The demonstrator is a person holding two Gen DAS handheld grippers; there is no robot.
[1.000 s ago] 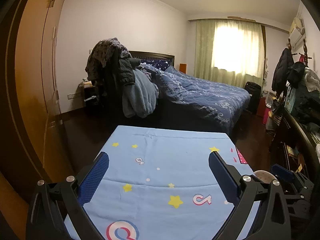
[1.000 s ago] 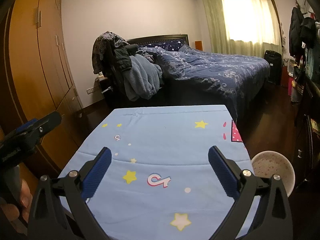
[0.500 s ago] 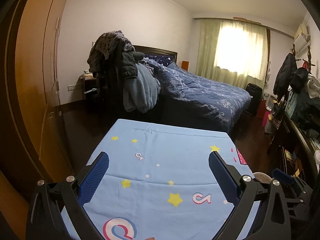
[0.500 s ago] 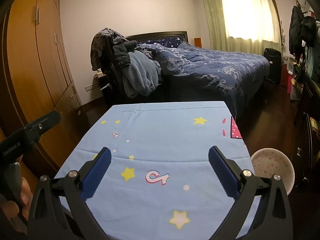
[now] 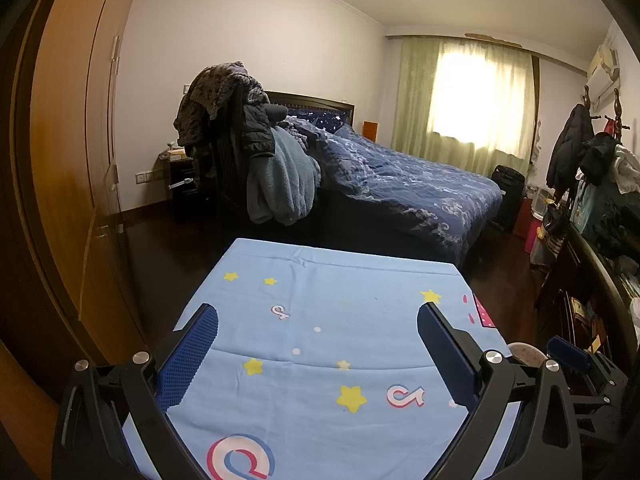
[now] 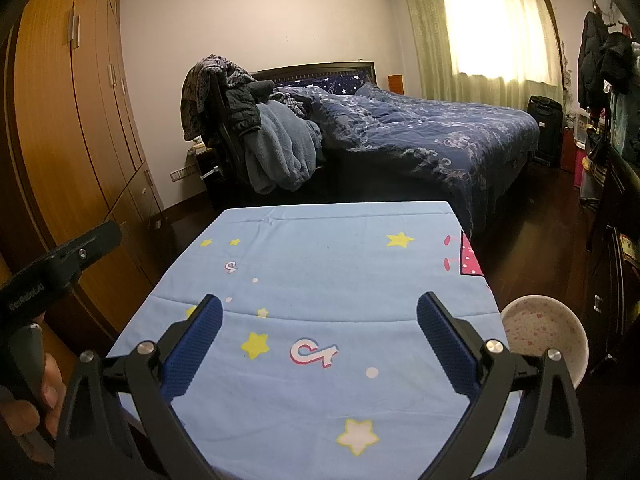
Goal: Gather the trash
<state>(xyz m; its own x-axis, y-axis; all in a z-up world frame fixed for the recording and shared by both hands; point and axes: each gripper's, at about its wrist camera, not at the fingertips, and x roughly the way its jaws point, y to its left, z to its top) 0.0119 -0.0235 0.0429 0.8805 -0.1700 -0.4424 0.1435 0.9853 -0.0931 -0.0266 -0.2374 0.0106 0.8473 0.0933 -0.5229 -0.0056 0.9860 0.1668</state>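
- The left gripper point(image 5: 318, 346) is held spread wide and empty above the table point(image 5: 340, 280), over a star-printed blue cloth point(image 5: 320, 320).
- The right gripper point(image 6: 320, 334) is likewise parted with nothing between its pads, and is poised over the same cloth.
- No trash is seen on the cloth in either view; where the task's thing lies cannot be told from these pictures.
- A pale bin point(image 6: 544, 334) is seen just beside the table's right edge, below the right gripper; it is judged the likely place for trash.
- The left gripper's body is caught at the left edge of the right view, so a clash between the two is risked if both are swung inward together.
- The cloth could be snagged and dragged by a low pass of the pads.
- Behind the table, a bed point(image 6: 420, 132) and a chair piled with clothes point(image 6: 248, 128) are shown; clothing could be mistaken for trash in the dim light.
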